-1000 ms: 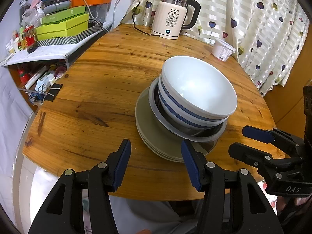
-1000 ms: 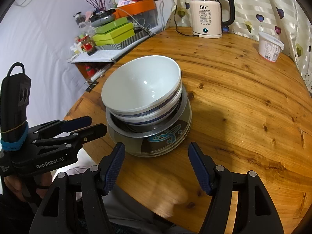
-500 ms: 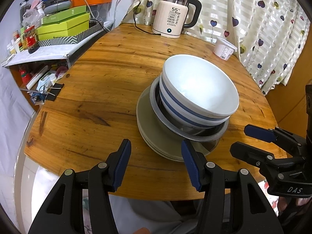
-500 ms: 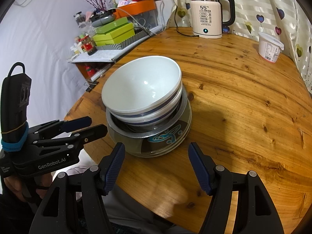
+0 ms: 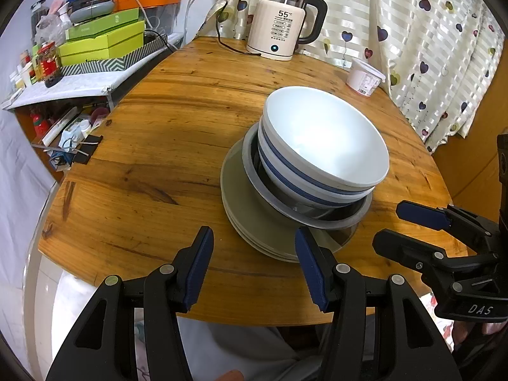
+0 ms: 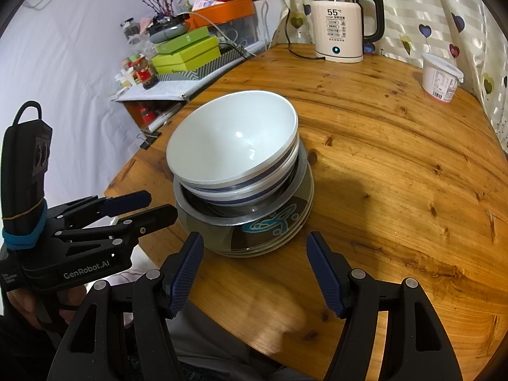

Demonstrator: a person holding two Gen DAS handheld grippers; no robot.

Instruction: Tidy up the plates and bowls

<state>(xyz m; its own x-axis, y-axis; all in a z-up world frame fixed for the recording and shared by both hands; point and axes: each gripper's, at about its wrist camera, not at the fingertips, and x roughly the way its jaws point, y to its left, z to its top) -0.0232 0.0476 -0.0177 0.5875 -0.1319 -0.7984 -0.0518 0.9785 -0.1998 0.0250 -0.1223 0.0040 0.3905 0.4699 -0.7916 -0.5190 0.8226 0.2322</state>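
Observation:
A stack of dishes stands near the front edge of the round wooden table (image 5: 177, 146). Two white bowls with blue bands (image 5: 324, 146) (image 6: 235, 146) sit nested in a metal bowl (image 5: 304, 216) (image 6: 203, 209), on several plates (image 5: 244, 203) (image 6: 279, 228), the top one with a blue pattern. My left gripper (image 5: 254, 266) is open and empty, just in front of the stack's left side. My right gripper (image 6: 254, 266) is open and empty, in front of the stack. Each gripper shows in the other's view, the right one (image 5: 409, 225) and the left one (image 6: 149, 206).
A cream electric kettle (image 5: 282, 28) (image 6: 339, 22) with its cord and a white plastic tub (image 5: 363, 76) (image 6: 441, 76) stand at the table's far side. A cluttered shelf with green boxes (image 5: 101, 44) is to the left. A heart-print curtain (image 5: 428, 31) hangs behind.
Nothing on the table has moved. The left wrist view has shifted very slightly; both grippers stay open in front of the stack.

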